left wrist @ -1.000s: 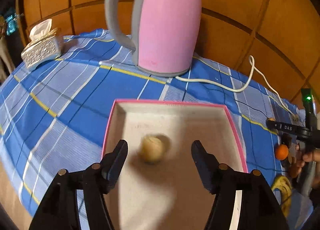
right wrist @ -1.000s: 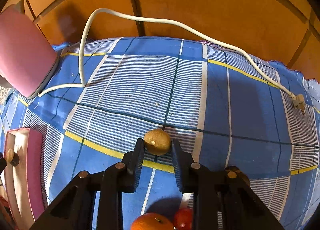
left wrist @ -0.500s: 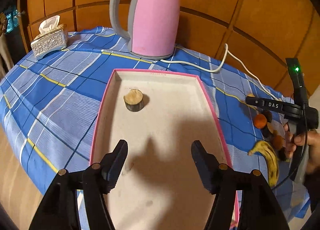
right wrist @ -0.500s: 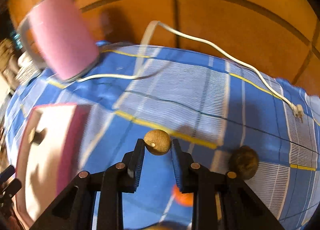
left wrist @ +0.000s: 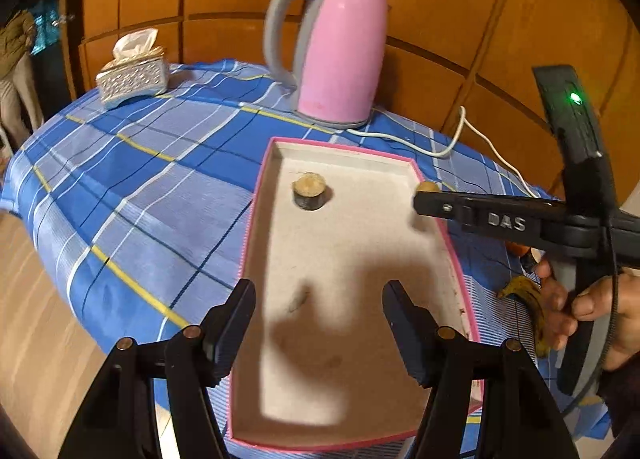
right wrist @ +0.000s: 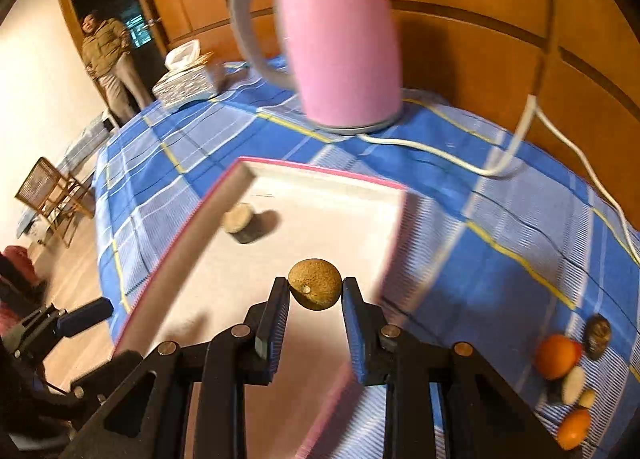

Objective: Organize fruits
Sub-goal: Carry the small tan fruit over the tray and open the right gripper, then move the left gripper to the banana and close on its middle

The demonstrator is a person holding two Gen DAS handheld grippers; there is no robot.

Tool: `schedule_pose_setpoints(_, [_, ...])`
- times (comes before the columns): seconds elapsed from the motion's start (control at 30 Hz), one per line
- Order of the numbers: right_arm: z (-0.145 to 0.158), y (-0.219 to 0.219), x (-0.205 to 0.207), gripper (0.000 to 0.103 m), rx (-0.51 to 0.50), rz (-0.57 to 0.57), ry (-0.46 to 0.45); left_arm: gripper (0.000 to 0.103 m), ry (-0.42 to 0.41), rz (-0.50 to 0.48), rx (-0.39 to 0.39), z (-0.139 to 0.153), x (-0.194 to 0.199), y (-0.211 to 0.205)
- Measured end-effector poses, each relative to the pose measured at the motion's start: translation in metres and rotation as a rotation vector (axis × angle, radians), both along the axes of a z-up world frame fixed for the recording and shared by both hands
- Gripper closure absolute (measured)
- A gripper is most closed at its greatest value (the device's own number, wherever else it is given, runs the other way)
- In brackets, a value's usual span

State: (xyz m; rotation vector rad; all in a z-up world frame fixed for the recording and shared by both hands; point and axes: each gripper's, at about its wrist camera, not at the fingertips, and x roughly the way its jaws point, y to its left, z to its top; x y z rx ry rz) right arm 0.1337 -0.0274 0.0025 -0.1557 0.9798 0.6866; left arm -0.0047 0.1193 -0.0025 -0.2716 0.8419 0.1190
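Brown fruit (clamped) above tray

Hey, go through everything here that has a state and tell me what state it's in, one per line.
left gripper: open, empty, over the tray
right gripper: shut on the brown fruit, above the tray
pink tray: holds one cut fruit piece
pink kettle: upright, lid down
tissue box: tissue sticking out
banana: on the cloth, outside the tray

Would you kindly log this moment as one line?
right tongs: shut on brown fruit, over pink tray | left tongs: open, empty | tray: one cut fruit
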Motion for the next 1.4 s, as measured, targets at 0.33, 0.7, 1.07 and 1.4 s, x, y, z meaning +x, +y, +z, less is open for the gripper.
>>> schedule_pose_setpoints(0.33, [-0.014, 0.045, 0.007, 0.068, 0.054, -0.011, 0.11, 0.036, -0.002, 0.009, -0.009, -0.002, -0.006, 0.008])
schedule_pose_setpoints(0.7, [-0.004, -0.015, -0.009, 0.066, 0.091, -0.16, 0.071, 0.036, -0.01, -0.035, -0.013, 0.002, -0.002, -0.007])
schedule_pose_setpoints(1.07, [-0.004, -0.138, -0.051, 0.066, 0.054, -0.376, 0.001, 0.036, -0.018, -0.148, 0.019, 0.008, 0.006, -0.045])
schedule_pose_setpoints(1.4, [-0.015, -0.23, -0.093, 0.066, 0.049, -0.605, 0.024, 0.036, -0.01, -0.307, 0.013, 0.011, 0.016, -0.094])
